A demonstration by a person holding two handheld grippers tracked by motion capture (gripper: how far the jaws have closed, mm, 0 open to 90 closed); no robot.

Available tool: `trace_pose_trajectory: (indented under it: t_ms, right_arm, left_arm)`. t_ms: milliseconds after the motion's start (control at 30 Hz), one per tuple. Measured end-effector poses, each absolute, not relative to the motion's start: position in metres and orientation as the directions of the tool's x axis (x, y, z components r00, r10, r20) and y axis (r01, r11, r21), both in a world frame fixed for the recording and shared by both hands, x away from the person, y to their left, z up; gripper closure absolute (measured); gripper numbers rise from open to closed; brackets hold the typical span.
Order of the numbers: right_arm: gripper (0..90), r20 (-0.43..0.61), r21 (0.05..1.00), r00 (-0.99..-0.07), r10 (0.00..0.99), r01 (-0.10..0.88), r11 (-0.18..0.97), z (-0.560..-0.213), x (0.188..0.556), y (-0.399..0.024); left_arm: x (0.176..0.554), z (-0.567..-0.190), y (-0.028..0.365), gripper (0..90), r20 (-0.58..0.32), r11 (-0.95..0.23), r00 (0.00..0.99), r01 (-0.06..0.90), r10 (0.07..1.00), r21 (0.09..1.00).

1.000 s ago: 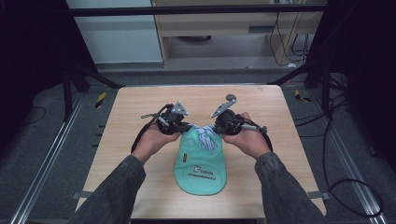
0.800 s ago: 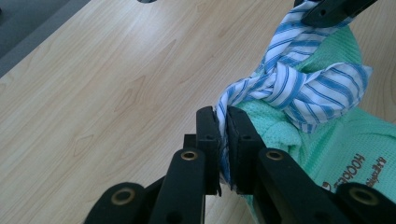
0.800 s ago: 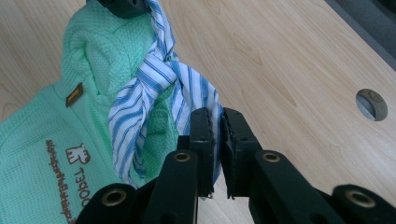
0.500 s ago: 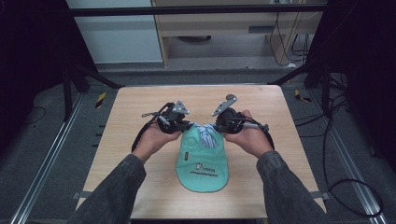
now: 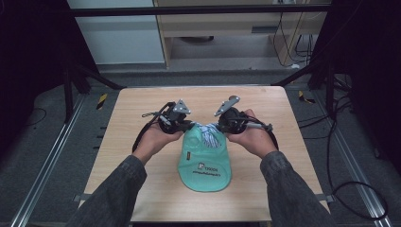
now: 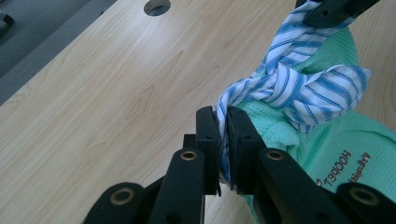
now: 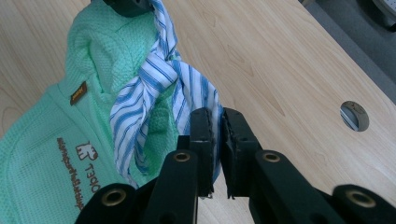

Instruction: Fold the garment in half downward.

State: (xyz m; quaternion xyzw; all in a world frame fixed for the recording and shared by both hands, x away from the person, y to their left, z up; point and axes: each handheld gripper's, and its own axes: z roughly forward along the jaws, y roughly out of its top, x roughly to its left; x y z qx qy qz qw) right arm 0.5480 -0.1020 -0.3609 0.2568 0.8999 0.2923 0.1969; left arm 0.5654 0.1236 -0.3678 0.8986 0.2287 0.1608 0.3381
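A mint-green waffle-knit garment [image 5: 206, 161] with a brown printed logo lies flat on the wooden table [image 5: 132, 123]. At its far end a blue-and-white striped tie [image 5: 208, 134] is knotted [image 6: 280, 88]. My left gripper [image 6: 223, 122] is shut on one tail of the striped tie, left of the knot. My right gripper [image 7: 217, 126] is shut on the other tail, right of the knot [image 7: 159, 63]. In the high view the left gripper [image 5: 184, 124] and the right gripper [image 5: 222, 124] face each other across the tie.
The table's far half is bare wood, with a round cable hole [image 7: 354, 115] near an edge and another cable hole [image 6: 157, 6]. A dark floor and metal frame rails [image 5: 42, 156] surround the table. A pale cabinet [image 5: 118, 33] stands beyond it.
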Motion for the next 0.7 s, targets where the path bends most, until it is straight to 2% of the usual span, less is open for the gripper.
trace_pose_trajectory:
  t_ms: [700]
  right_arm:
    - [83.4, -0.218, 0.637, -0.782, 0.585, 0.34, 0.692, -0.353, 0.548, -0.107]
  left_arm:
    - [0.567, -0.357, 0.118, 84.2, 0.172, -0.675, 0.843, 0.269, 0.51, 0.687]
